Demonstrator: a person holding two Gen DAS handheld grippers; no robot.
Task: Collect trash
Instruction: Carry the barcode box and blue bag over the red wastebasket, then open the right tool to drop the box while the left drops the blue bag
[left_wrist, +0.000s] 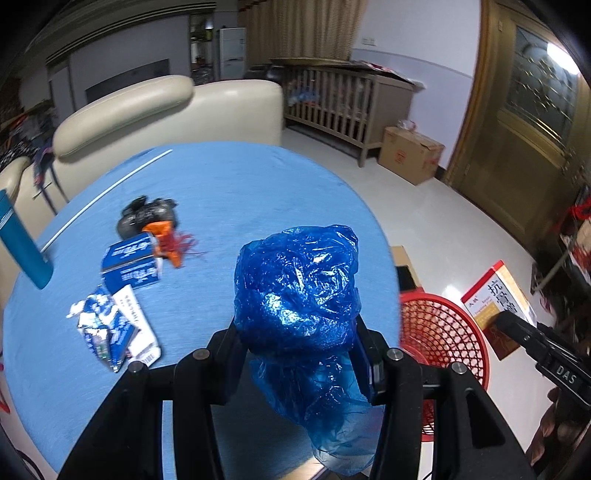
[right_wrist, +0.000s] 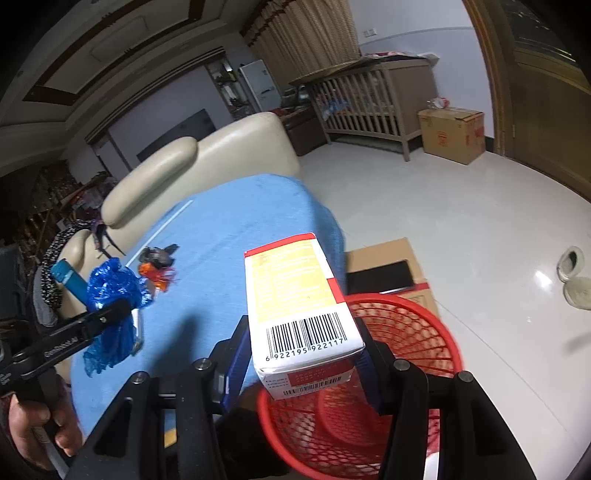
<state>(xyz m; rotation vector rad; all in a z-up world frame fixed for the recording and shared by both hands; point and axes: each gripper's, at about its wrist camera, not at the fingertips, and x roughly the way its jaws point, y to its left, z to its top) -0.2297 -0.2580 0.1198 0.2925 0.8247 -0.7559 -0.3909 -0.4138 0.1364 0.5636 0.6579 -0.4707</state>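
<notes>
Right tool (right_wrist: 306, 354) holds box (right_wrist: 295, 295) above basket (right_wrist: 424, 332).

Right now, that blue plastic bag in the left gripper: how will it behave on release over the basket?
Blue plastic bag looks thin and crumpled, so probably floppy and very light. Its tail hangs below the left gripper, so it may cling or drift rather than drop straight into the red basket.

My left matte-black plastic two-finger tool (left_wrist: 295, 328) has round silver screw heads on its linkage arms and blue pads (left_wrist: 364, 363) inside. My right black tool (right_wrist: 306, 354) matches, with "DAS" lettered in white along its side. My bare-skinned hand (right_wrist: 33, 424) grips a handle.
</notes>
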